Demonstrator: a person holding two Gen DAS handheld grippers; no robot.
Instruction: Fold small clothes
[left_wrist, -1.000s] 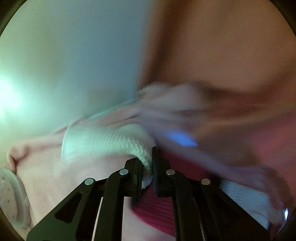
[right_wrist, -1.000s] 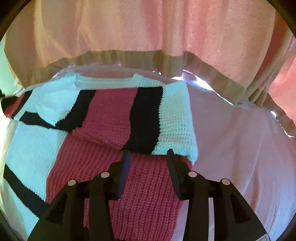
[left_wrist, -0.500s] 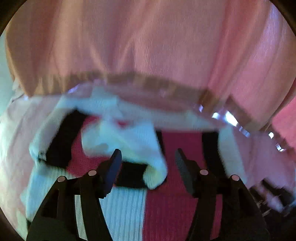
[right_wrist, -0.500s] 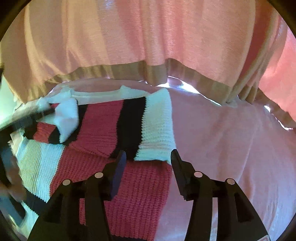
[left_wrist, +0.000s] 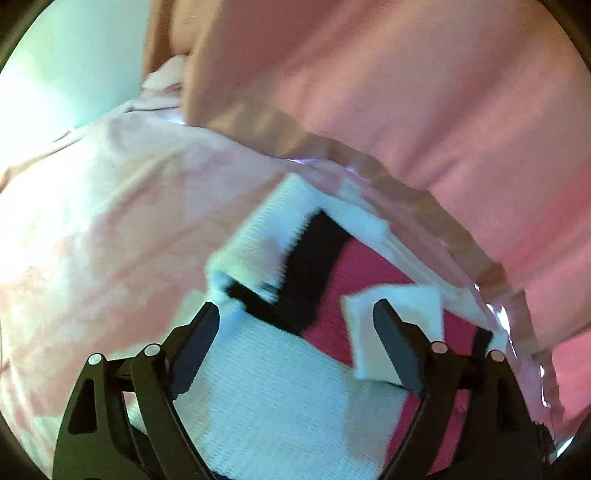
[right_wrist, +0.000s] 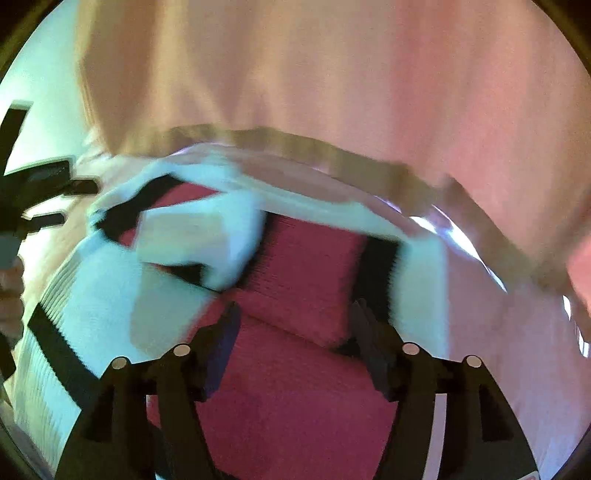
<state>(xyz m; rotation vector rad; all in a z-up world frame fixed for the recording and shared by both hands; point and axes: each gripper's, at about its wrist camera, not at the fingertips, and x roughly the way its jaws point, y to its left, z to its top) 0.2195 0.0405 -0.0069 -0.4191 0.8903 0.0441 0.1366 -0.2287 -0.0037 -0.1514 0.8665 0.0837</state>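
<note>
A knitted sweater (left_wrist: 280, 398) with red, white and black blocks lies on a pale pink bedsheet (left_wrist: 110, 221). It also shows in the right wrist view (right_wrist: 303, 266), with both sleeves folded in over the body. My left gripper (left_wrist: 295, 325) is open and empty, just above the sweater's left side; a folded white cuff (left_wrist: 399, 321) lies by its right finger. My right gripper (right_wrist: 293, 325) is open and empty above the red middle of the sweater. The left gripper (right_wrist: 40, 192) shows at the left edge of the right wrist view.
A pink curtain (left_wrist: 406, 92) with a tan hem hangs close behind the bed, and shows in the right wrist view (right_wrist: 332, 74) too. A pale wall (left_wrist: 74, 55) is at the far left. Bare bedsheet (right_wrist: 517, 350) lies to the right of the sweater.
My left gripper let go of the white sleeve, which now lies folded on the sweater, and swung left. My right gripper opened wider and shifted slightly.
</note>
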